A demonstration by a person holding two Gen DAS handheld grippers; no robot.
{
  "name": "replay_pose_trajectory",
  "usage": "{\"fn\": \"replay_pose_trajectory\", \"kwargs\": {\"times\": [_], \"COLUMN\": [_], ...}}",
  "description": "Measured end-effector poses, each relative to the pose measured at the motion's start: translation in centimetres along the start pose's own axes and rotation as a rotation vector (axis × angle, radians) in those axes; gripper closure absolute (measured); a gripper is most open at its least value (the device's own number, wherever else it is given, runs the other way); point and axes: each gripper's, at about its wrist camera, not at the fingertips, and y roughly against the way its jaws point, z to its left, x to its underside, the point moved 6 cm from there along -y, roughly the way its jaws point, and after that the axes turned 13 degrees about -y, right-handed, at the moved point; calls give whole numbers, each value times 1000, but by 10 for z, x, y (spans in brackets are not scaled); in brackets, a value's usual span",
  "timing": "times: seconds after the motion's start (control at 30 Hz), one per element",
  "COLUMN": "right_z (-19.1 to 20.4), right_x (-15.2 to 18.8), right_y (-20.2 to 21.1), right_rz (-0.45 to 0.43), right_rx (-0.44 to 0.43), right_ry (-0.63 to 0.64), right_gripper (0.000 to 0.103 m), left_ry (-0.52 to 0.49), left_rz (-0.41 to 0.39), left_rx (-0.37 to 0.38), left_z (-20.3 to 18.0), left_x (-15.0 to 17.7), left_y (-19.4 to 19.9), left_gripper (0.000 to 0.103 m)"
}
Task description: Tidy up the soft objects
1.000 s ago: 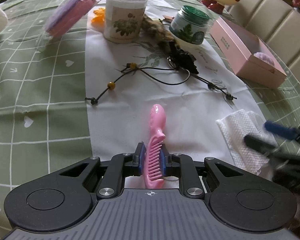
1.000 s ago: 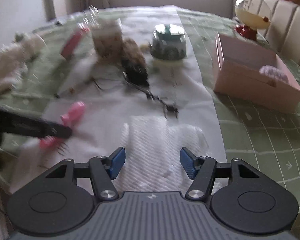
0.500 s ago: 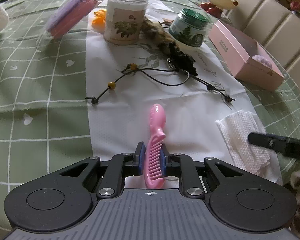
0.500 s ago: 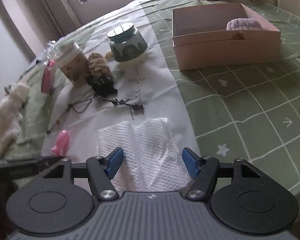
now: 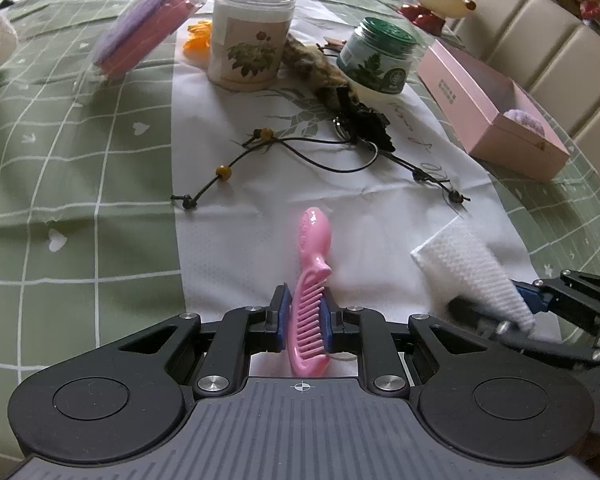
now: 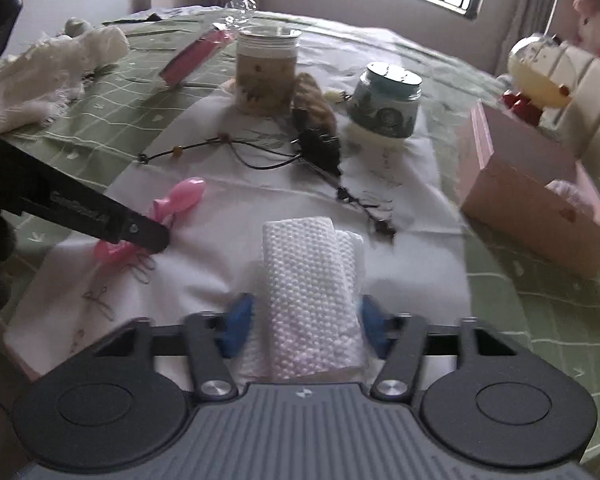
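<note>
My left gripper (image 5: 305,322) is shut on a pink comb (image 5: 310,276), toothed end between the pads and handle pointing away over the white table runner (image 5: 228,208). My right gripper (image 6: 302,320) is shut on a white textured cloth (image 6: 308,276), bunched between the blue pads and lifted at the near end. In the left wrist view the cloth (image 5: 472,276) rises to the right gripper (image 5: 516,308) at the right. The comb (image 6: 180,200) and left gripper finger (image 6: 100,216) show at the left in the right wrist view.
An open pink box (image 5: 496,108) with a lilac soft item (image 5: 528,118) stands at the right. A floral jar (image 5: 252,36), a green-lidded jar (image 5: 378,60), a beaded cord (image 5: 300,148), a furry hair clip (image 5: 328,76) and a wrapped pink packet (image 5: 140,40) lie beyond. White fabric (image 6: 44,68) lies far left.
My right gripper has closed on the white cloth, bunching and lifting it off the runner. My left gripper still holds the comb in the same place.
</note>
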Motion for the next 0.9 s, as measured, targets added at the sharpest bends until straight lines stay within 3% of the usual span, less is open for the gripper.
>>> {"fn": "replay_pose_trajectory", "kwargs": {"times": [0.1,0.33,0.57,0.7,0.9], "right_z": [-5,-23,-45,-58,-68], "right_x": [-6,-11,-6,0,12], "right_y": [2,25,52,64,64], "right_rz": [11,-30,-74,-87,-70], "right_rx": [-8,-7,22,33,38], "right_ry": [-26,-66,-99,-113,-132], "right_gripper": [91,92,92,92,91], "left_ry": [11,-127,-145,-101,-80], "left_rz": [-10,-63,-109,-83,-62], "left_rx": [-15,-7,26,56,0], "left_z": [-2,-29,-50,-52,-51], "left_x": [1,4,-11,-16,-24], "left_y": [2,7,16,3,-16], "left_gripper": [84,91,92,91,87]}}
